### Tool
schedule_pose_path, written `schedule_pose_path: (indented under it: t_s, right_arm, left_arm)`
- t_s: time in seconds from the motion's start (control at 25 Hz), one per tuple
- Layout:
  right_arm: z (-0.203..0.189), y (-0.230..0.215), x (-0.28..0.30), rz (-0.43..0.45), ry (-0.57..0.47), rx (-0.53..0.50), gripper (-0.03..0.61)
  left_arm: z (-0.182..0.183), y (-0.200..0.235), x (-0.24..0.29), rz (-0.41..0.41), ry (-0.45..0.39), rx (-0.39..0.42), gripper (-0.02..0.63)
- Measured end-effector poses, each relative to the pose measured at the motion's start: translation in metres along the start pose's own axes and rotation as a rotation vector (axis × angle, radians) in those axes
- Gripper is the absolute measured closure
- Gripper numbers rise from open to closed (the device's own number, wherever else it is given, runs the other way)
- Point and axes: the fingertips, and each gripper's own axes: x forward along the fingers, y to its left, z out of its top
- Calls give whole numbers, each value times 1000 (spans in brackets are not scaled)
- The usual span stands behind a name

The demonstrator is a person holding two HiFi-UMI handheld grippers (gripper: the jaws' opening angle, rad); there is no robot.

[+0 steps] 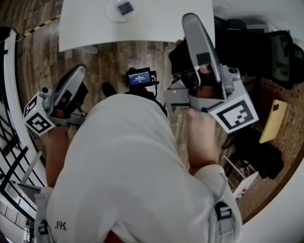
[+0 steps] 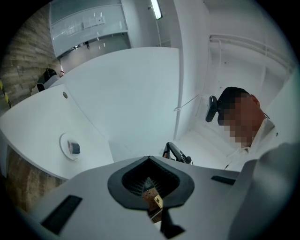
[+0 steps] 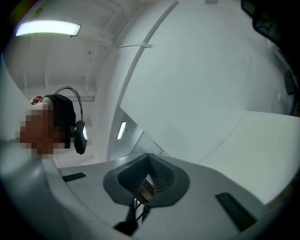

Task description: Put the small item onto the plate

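A small dark item [image 1: 125,7] lies on a round white plate [image 1: 111,13] at the far side of the white table [image 1: 161,23]; the left gripper view shows the same item [image 2: 74,148] on the plate [image 2: 63,143]. My left gripper [image 1: 78,71] hangs low at the left, well short of the table, its jaws [image 2: 149,158] shut with nothing between them. My right gripper [image 1: 190,20] is raised at the right, tip near the table's edge. Its jaws [image 3: 150,154] are shut and empty, and they point up at white walls.
A small camera with a lit screen [image 1: 140,77] stands on the wooden floor just before the table. Black bags [image 1: 266,47] and a yellow envelope [image 1: 273,121] lie at the right. A black railing [image 1: 12,156] runs along the left.
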Motion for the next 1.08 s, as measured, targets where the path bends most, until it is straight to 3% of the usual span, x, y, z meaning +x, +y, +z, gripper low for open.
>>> schedule_pose_path:
  t_s: [0.48,1.08]
  right_arm:
    - [1,16,10,63,21,-16,577]
    - [-5,0,27,13,46,-61,577]
  left_arm:
    - [-3,-10,-2,-7,1,12,620]
    - [10,5,-1,-9,3,-6,620]
